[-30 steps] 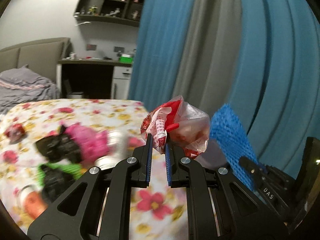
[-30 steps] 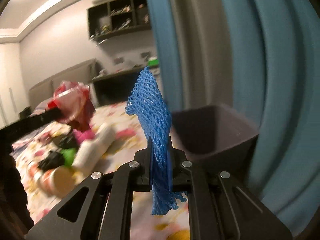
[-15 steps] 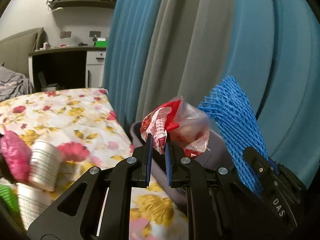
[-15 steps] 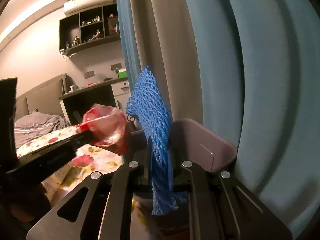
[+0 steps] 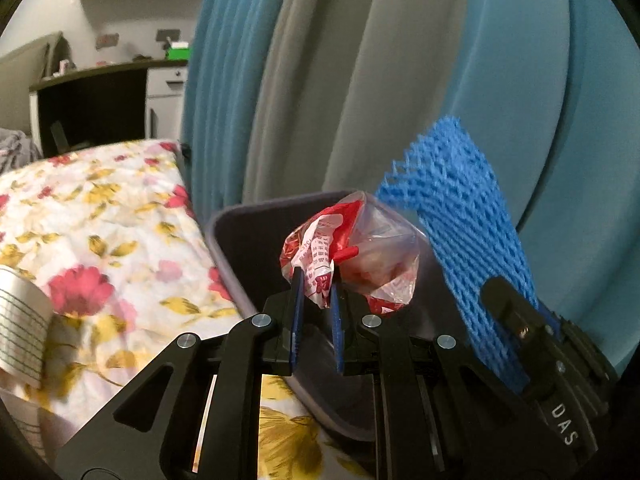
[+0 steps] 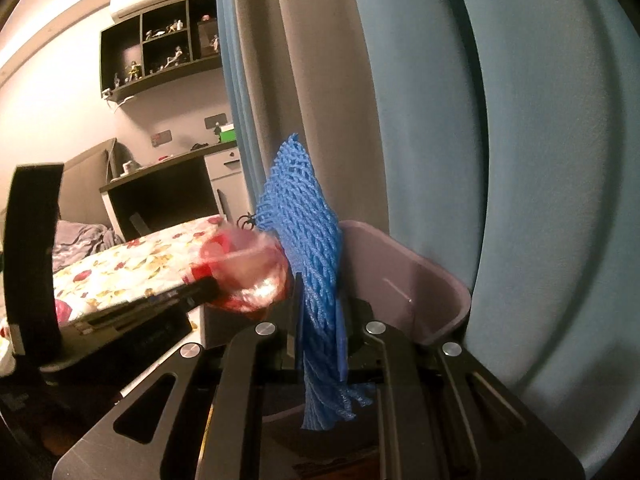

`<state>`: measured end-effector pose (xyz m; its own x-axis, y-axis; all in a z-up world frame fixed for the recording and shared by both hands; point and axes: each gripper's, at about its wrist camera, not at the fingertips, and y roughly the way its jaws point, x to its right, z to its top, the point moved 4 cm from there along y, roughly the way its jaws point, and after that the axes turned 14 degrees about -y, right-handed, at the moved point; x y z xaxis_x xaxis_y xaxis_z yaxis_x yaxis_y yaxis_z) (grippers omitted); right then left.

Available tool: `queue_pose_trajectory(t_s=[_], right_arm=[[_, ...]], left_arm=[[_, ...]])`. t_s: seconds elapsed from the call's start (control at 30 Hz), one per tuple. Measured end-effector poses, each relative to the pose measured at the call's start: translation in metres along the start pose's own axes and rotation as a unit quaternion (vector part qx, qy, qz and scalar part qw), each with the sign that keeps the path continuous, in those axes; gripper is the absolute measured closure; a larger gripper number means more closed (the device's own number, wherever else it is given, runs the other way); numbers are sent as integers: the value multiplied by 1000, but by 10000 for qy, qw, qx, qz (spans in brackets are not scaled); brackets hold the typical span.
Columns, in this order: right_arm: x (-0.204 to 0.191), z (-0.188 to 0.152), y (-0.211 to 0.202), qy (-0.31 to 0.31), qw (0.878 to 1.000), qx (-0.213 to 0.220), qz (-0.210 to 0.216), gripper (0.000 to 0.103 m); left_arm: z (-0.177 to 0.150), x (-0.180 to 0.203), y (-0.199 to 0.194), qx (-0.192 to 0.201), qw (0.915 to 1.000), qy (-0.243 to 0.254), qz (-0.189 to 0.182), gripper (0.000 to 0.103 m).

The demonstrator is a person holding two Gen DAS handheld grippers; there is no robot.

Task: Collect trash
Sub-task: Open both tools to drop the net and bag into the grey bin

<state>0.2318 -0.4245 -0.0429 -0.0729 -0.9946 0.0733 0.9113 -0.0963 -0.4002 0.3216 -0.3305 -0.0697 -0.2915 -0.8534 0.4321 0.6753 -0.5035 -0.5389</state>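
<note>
My left gripper (image 5: 315, 280) is shut on a crumpled red and clear plastic wrapper (image 5: 352, 260) and holds it over the open mouth of a grey-purple bin (image 5: 228, 256). My right gripper (image 6: 320, 284) is shut on a blue foam net (image 6: 308, 248), upright between the jaws, above the same bin (image 6: 404, 276). The net also shows at the right of the left wrist view (image 5: 456, 216). The wrapper and left gripper show at the left of the right wrist view (image 6: 244, 276).
The bin stands against the floral bedspread's (image 5: 100, 220) edge, with blue and grey curtains (image 5: 400, 80) close behind. A white cylindrical bottle (image 5: 20, 320) lies on the bed at far left. A desk and shelves stand at the far wall.
Both grippers have swung right and forward from over the bed to above the bin, each still holding its item. The trash on the bed has slid out of view.
</note>
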Motion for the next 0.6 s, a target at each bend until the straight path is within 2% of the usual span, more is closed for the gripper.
queue_pose_trajectory(t_s=[0.1,0.2,0.27,0.4,0.47,0.5,0.53,0.57,0.6], right_arm=[[-2,0,2,-8,10000,0,-6,90],[-2,-5,3,-25,10000,-35,-20,90],[-2,-5,4,10,10000,-21,-25,90],[-2,-5,7,-17,10000,-32,-18,86],[-3,-6,9,-36,10000,-73,11,80],[-3,-5,9,-47,10000,-81,4,78],[-4,-5,10,-55,9999,-82,18,71],[-6,-5,10,-62,9999,-89,43,61],[-6,-4,10,-64,9999,-83,41,57]], left_arm=[[-4,3,4,-80,10000,49,-30,90],[-6,2,8,-209,9997,60,-141,76],[-5,-1,6,-141,9998,32,-106,46],[3,-19,-8,146,9994,-281,100,26],[9,-28,-18,348,9982,-428,253,14],[11,-31,-23,457,9973,-472,326,12],[13,-35,-30,570,9963,-503,393,9],[15,-38,-35,649,9954,-531,461,6],[17,-41,-39,707,9946,-563,507,6]])
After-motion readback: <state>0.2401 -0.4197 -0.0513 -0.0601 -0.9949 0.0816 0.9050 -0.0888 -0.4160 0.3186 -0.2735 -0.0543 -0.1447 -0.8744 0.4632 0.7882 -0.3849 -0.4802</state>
